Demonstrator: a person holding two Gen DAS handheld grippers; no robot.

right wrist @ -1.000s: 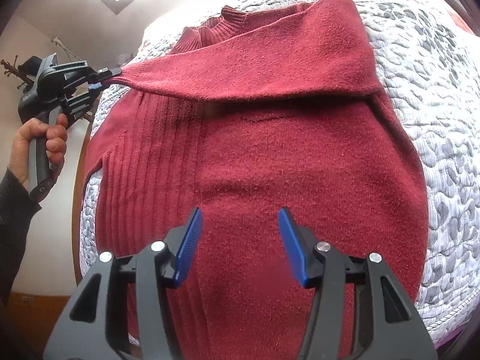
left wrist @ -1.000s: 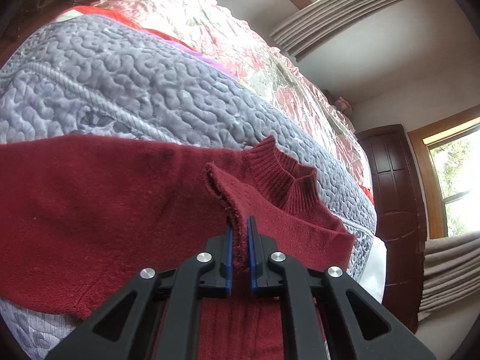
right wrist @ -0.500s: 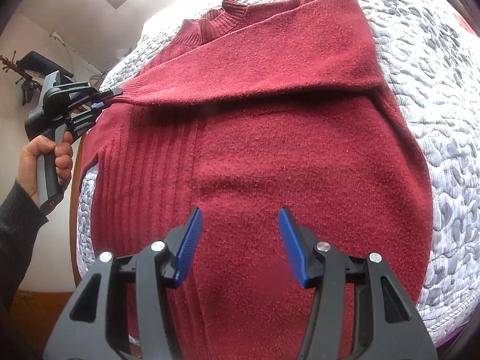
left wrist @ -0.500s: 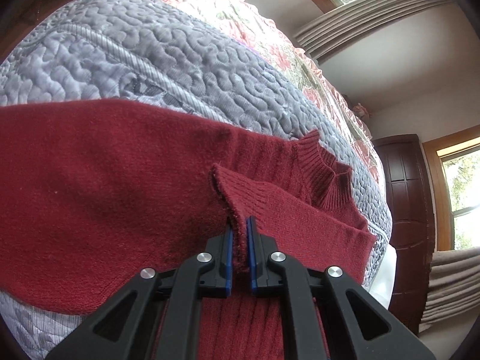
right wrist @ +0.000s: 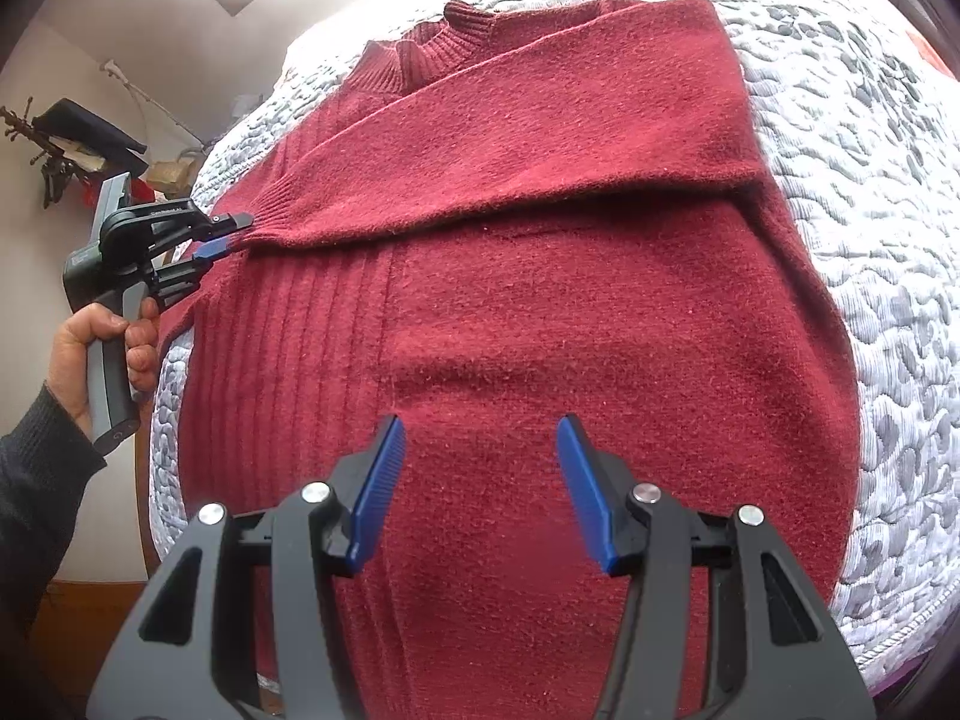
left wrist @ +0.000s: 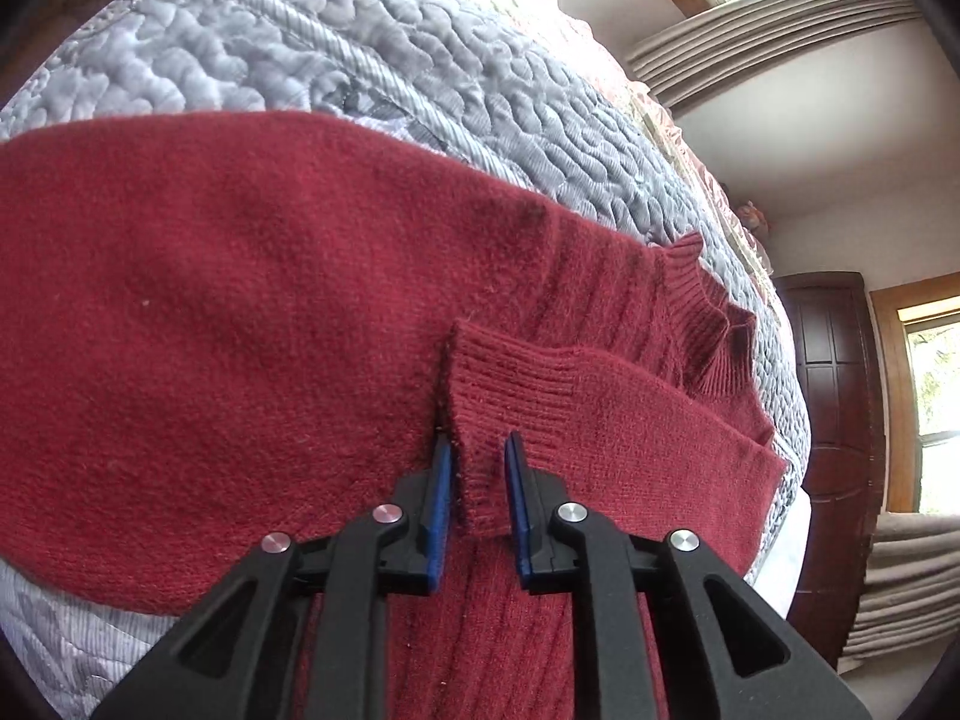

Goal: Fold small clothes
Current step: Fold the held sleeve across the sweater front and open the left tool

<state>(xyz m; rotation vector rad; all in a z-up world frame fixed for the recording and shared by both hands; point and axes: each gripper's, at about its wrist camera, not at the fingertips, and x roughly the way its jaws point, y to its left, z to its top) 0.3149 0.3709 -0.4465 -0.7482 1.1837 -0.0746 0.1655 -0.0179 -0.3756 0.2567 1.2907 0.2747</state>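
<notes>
A dark red knit sweater [right wrist: 540, 300] lies flat on a grey quilted bedspread [right wrist: 870, 180], collar [right wrist: 444, 36] at the far end. One sleeve is folded across the chest, and its ribbed cuff [left wrist: 498, 384] reaches the sweater's left edge. My left gripper [left wrist: 477, 450] is open, its blue pads standing a little apart on either side of the cuff's end. The right wrist view shows the left gripper [right wrist: 225, 234] at the cuff [right wrist: 282, 210], held by a hand [right wrist: 96, 336]. My right gripper [right wrist: 480, 438] hovers wide open over the sweater's lower body, holding nothing.
The quilt [left wrist: 360, 42] covers a bed with floral bedding [left wrist: 660, 120] beyond it. A dark wooden door [left wrist: 840, 390] and curtained windows stand past the bed's far side. Clutter hangs on the wall [right wrist: 60, 138] behind the left gripper.
The left gripper carried the cuff inward over the sweater's body, then its jaws parted from the cuff. The sleeve now lies lower. The right gripper stayed open and barely moved.
</notes>
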